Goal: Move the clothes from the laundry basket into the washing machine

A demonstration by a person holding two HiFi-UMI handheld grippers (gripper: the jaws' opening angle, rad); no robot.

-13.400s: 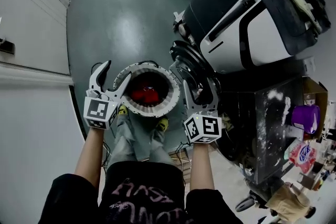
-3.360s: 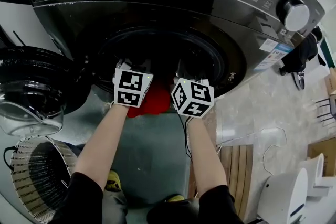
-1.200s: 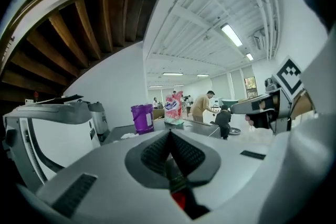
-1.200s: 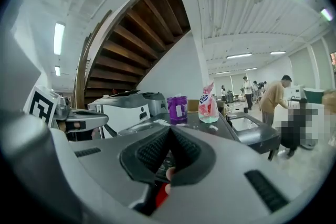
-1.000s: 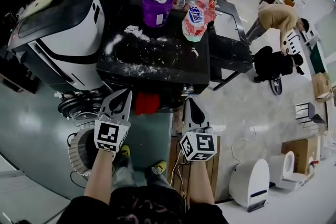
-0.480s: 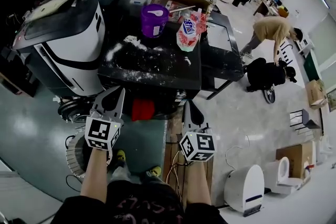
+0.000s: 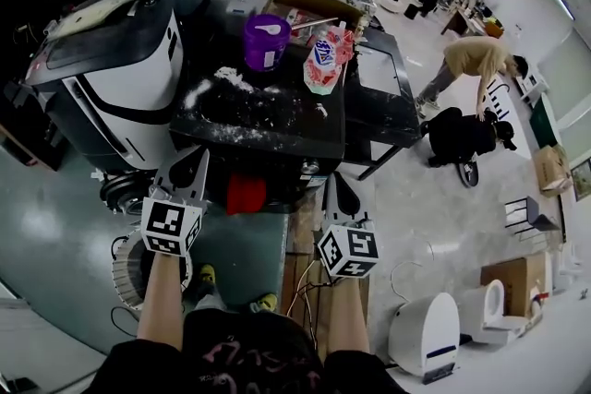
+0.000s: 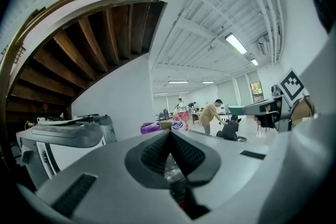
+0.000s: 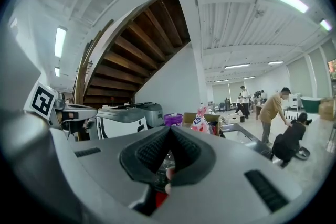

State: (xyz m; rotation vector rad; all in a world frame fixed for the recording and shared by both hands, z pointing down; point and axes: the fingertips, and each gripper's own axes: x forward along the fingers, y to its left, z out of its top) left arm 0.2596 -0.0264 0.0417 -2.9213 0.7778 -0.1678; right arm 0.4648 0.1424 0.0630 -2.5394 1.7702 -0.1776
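Observation:
In the head view both grippers are held level in front of me, above the floor. The left gripper and the right gripper are both shut, with nothing between their pads. A red garment shows between them, at the front of the dark washing machine, apart from both grippers. The white ribbed laundry basket stands on the floor under my left arm. In the left gripper view the left gripper shows pads pressed together. The right gripper looks the same in its own view.
A purple tub and a detergent bag sit on the machine's powder-dusted top. A large white-and-black machine stands at the left. People are at the back right. A white appliance and cardboard box stand at lower right.
Both grippers have risen toward the head camera, and the left one has drifted left. Both stay shut. The red garment stays at the machine's front.

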